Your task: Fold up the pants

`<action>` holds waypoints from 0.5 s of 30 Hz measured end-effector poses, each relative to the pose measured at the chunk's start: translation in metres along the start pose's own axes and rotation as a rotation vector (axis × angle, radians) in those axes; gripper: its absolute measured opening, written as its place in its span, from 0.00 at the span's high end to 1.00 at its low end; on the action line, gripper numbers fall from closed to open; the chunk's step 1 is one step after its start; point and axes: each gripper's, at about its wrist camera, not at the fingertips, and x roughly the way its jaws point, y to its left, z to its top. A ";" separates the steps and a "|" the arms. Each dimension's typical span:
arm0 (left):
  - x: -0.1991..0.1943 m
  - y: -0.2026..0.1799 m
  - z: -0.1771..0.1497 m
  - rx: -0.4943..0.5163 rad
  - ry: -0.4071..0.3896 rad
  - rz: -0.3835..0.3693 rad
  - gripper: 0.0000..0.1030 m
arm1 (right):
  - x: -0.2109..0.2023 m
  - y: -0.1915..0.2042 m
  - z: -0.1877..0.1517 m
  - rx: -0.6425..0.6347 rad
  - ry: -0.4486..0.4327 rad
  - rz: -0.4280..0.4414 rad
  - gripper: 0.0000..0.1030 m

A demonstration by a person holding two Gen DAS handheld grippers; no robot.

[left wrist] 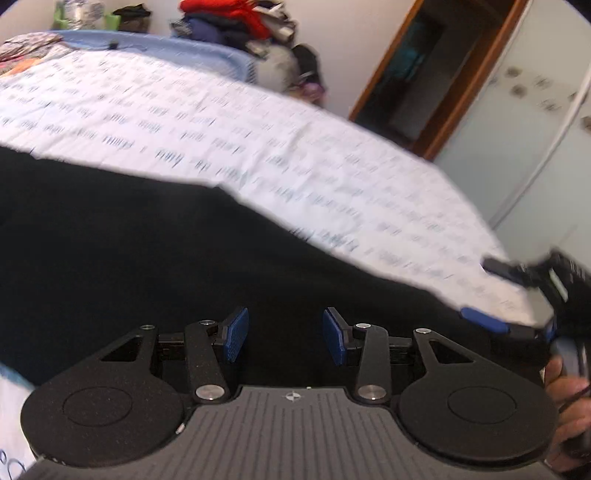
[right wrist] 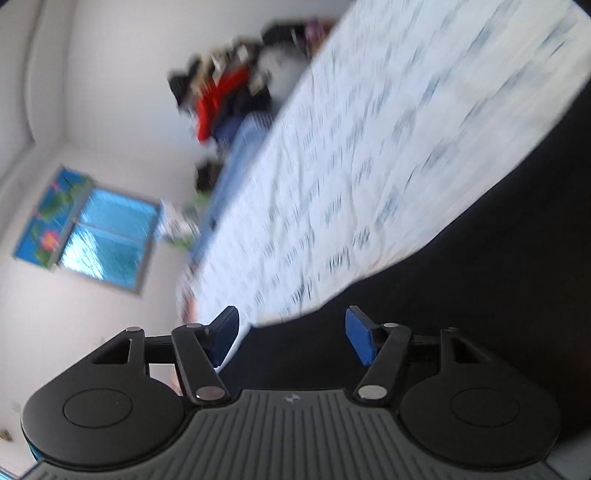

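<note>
The black pants [left wrist: 147, 258] lie flat on a bed under a white sheet with a blue print [left wrist: 258, 140]. In the left wrist view my left gripper [left wrist: 285, 336] hovers over the dark cloth, open, with nothing between its blue pads [left wrist: 236, 336]. At the right edge of that view my right gripper [left wrist: 491, 293] stands open over the pants' edge, held by a hand [left wrist: 565, 398]. The right wrist view is tilted and blurred: there the right gripper [right wrist: 291, 338] is open and empty, with the pants [right wrist: 480, 295] below and to its right.
A light blue laundry basket [left wrist: 229, 59] sits at the bed's far side, with a pile of red and dark clothes [left wrist: 240, 22] behind it. A wood-framed doorway [left wrist: 424, 74] and a pale wardrobe [left wrist: 535, 129] stand on the right. A window [right wrist: 107, 240] shows in the right wrist view.
</note>
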 end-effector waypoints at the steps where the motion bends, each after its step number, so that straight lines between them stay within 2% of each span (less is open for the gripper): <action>1: 0.005 0.001 -0.006 0.004 0.009 0.010 0.53 | 0.016 0.001 0.002 -0.011 0.029 -0.015 0.38; 3: 0.011 0.005 -0.017 0.022 0.024 0.025 0.50 | 0.037 -0.004 0.003 -0.023 0.051 -0.091 0.40; 4: 0.012 0.005 -0.023 0.046 0.004 0.025 0.49 | 0.043 -0.009 0.004 -0.028 0.054 -0.139 0.43; 6: 0.013 0.007 -0.033 0.106 -0.027 0.021 0.45 | 0.043 -0.020 0.005 -0.023 0.041 -0.107 0.45; 7: 0.013 0.005 -0.037 0.139 -0.040 0.030 0.45 | 0.041 -0.023 0.008 -0.007 0.034 -0.104 0.54; 10: 0.013 -0.004 -0.043 0.201 -0.050 0.054 0.43 | 0.039 -0.028 0.018 0.008 0.006 -0.167 0.70; 12: 0.002 0.002 -0.031 0.157 -0.023 0.030 0.44 | 0.030 -0.023 0.020 0.069 -0.014 -0.207 0.67; 14: -0.016 0.009 -0.018 0.089 -0.094 -0.032 0.42 | 0.031 0.000 0.018 0.002 -0.009 -0.202 0.55; 15: -0.024 0.009 -0.011 0.094 -0.144 -0.036 0.36 | 0.037 0.011 0.015 -0.025 0.018 -0.163 0.45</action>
